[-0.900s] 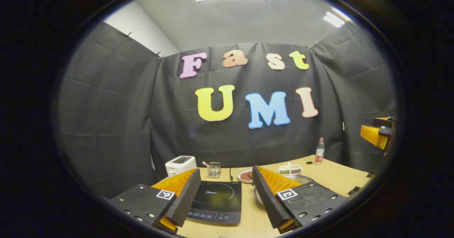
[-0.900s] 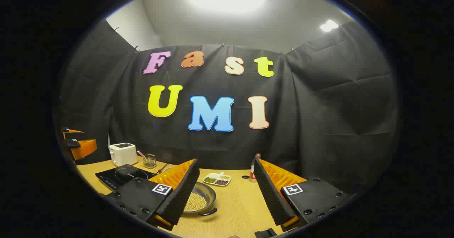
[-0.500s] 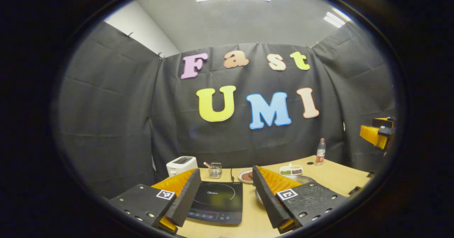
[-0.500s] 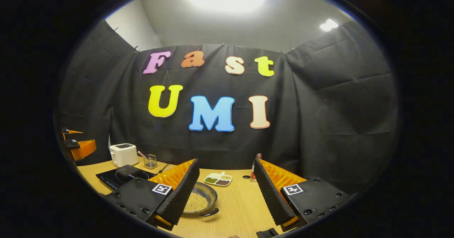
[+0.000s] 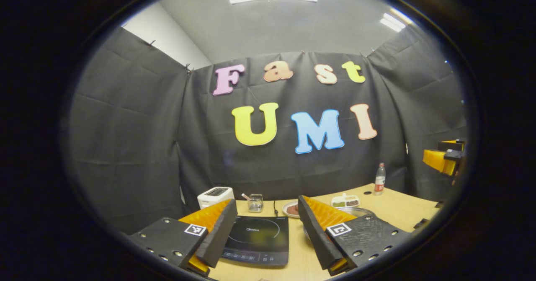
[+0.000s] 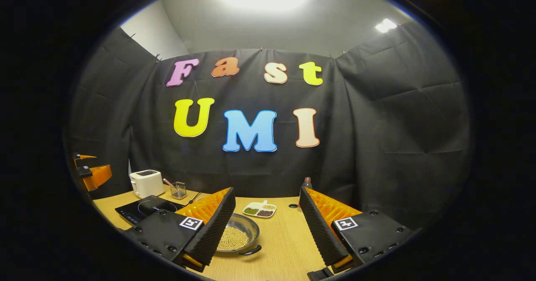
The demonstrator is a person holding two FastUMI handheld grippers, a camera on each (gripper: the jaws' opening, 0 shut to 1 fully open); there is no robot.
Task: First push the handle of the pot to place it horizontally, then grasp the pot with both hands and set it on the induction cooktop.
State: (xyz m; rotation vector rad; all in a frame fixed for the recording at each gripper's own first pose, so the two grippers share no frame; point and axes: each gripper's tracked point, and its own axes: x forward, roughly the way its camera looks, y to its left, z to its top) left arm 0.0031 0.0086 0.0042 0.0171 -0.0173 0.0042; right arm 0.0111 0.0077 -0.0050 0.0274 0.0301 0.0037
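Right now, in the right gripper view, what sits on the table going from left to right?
Toaster → cooktop → wire cup → pot → snack dish → bottle.

A pale wood grain is being shown by the table [image 6: 289, 239]; a glossy black face with thin white ring markings is being displayed by the induction cooktop [image 5: 257, 239]; a silvery metal sheen is being shown by the pot [image 6: 245, 235], with tan beans [image 6: 231, 239] inside; at ten o'clock of the cooktop, a white toaster [image 5: 215, 196] is being seen.
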